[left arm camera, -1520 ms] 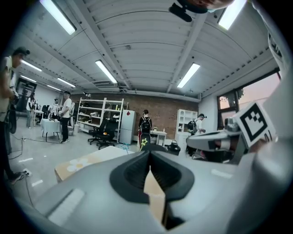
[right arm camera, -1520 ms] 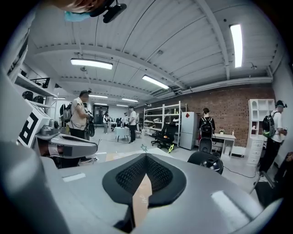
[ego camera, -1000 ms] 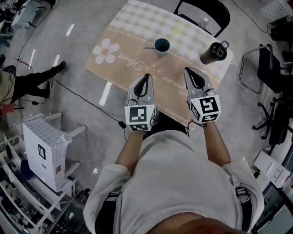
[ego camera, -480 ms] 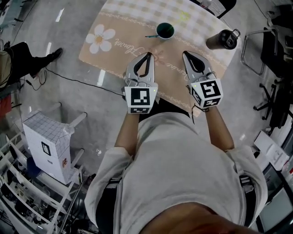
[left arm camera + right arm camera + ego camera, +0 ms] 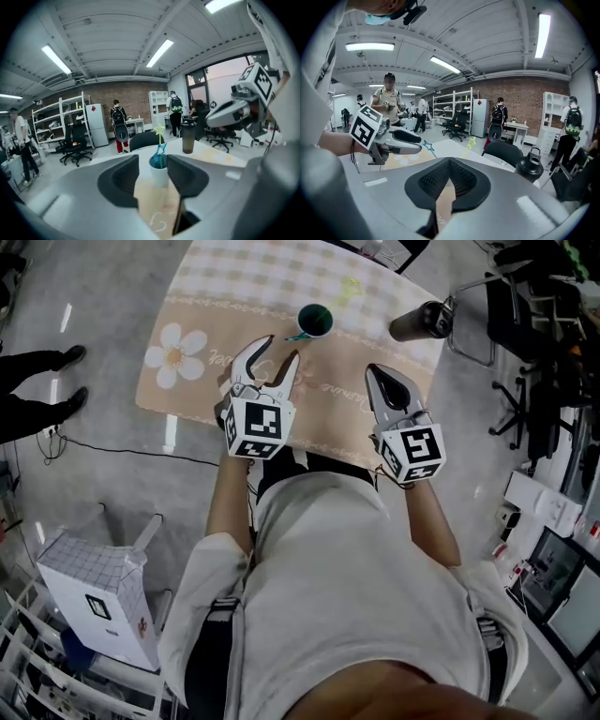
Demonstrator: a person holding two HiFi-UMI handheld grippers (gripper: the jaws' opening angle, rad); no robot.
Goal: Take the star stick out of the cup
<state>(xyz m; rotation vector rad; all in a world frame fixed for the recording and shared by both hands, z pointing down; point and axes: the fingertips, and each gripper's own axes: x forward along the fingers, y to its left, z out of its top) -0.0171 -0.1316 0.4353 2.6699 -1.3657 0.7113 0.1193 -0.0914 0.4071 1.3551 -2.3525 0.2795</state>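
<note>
Fingers (image 5: 117, 180) just opening, left gripper (image 5: 279, 346) empty, right gripper (image 5: 372, 371) closed, star stick (image 5: 160, 136) in cup (image 5: 158, 174)

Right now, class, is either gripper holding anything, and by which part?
Nothing is held. The left gripper has just been opening its jaws, which stand apart short of the cup; the right gripper is shut, empty.

The person wears a pale grey short-sleeved T-shirt (image 5: 347, 587) with loose sleeves ending above the elbows, over dark trousers (image 5: 202, 676). The two hand-held tools are light grey plastic with black inner pads. They are the left gripper (image 5: 281, 348) (its jaws have just been opening, nothing between them) and the right gripper (image 5: 373, 371) — each backed by a white cube (image 5: 256, 426) printed with black square markers.
</note>
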